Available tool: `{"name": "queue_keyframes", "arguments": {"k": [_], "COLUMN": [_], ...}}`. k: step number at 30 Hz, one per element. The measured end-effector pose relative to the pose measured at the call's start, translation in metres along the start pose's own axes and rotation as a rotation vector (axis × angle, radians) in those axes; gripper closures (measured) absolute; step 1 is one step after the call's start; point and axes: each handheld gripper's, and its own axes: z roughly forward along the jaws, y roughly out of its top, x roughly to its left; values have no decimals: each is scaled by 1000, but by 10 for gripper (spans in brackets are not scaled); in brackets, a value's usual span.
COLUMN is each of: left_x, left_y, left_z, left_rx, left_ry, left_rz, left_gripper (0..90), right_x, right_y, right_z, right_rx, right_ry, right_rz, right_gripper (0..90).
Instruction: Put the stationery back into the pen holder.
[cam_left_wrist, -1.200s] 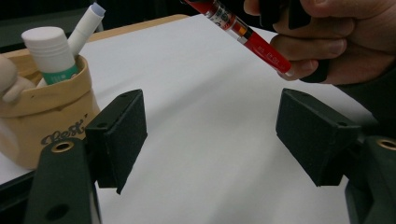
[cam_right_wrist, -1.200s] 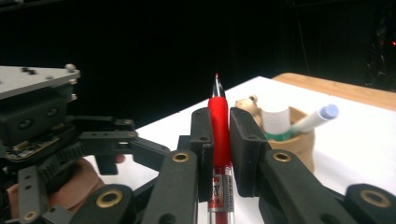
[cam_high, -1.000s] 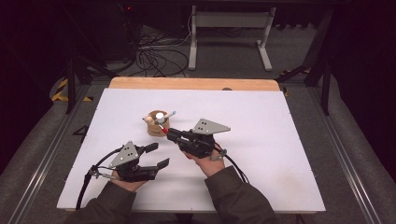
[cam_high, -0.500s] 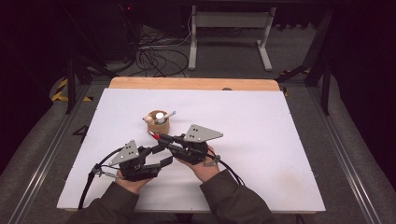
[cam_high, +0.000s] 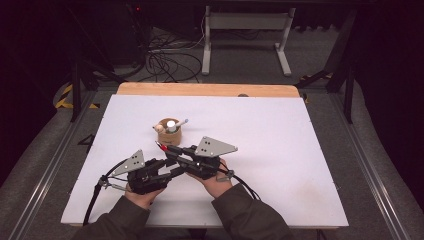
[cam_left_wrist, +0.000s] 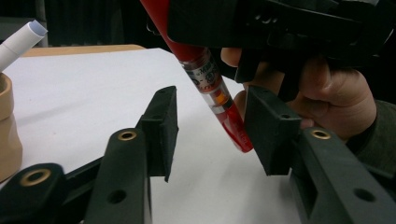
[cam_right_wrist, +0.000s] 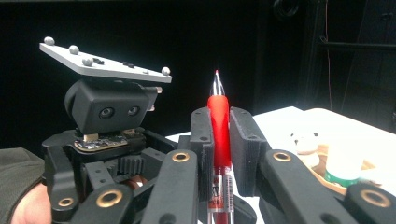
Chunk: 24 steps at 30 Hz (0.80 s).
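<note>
My right gripper is shut on a red pen, whose tip points toward a small wooden cup holding a white tube. The pen's back end hangs between the jaws of my left gripper. Those jaws have just been closing. The pen end lies close to the right-hand pad, with a clear gap to the other pad, so no grip shows. Both hands sit close together near the front middle of the white board.
The cup also holds a small pale figure. A wooden table edge borders the board's far side. Cables and a metal stand lie on the dark floor beyond. Metal rails run along both sides.
The right gripper with the pen has drawn back from the cup toward the left gripper. The left jaws have narrowed around the pen's back end.
</note>
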Motion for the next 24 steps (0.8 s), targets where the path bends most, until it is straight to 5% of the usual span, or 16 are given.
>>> {"name": "queue_keyframes", "arguments": {"k": [11,18,24], "left_x": [-1,4,4], "left_y": [0,0,1], "left_z": [0,-4,-4], "left_rx": [-4,-9,14], "left_ry": [-22,-12,12], "left_rz": [-21,-91,-75], "left_gripper": [712,784,792], "right_x": [9,16,20], "right_y": [0,1,1], "right_z": [1,0,0], "right_rx": [-18,-31,-26], "right_ry": [-22,-49,-69], "right_rz": [-87,-193,-256], "right_gripper": [808,807,805]}}
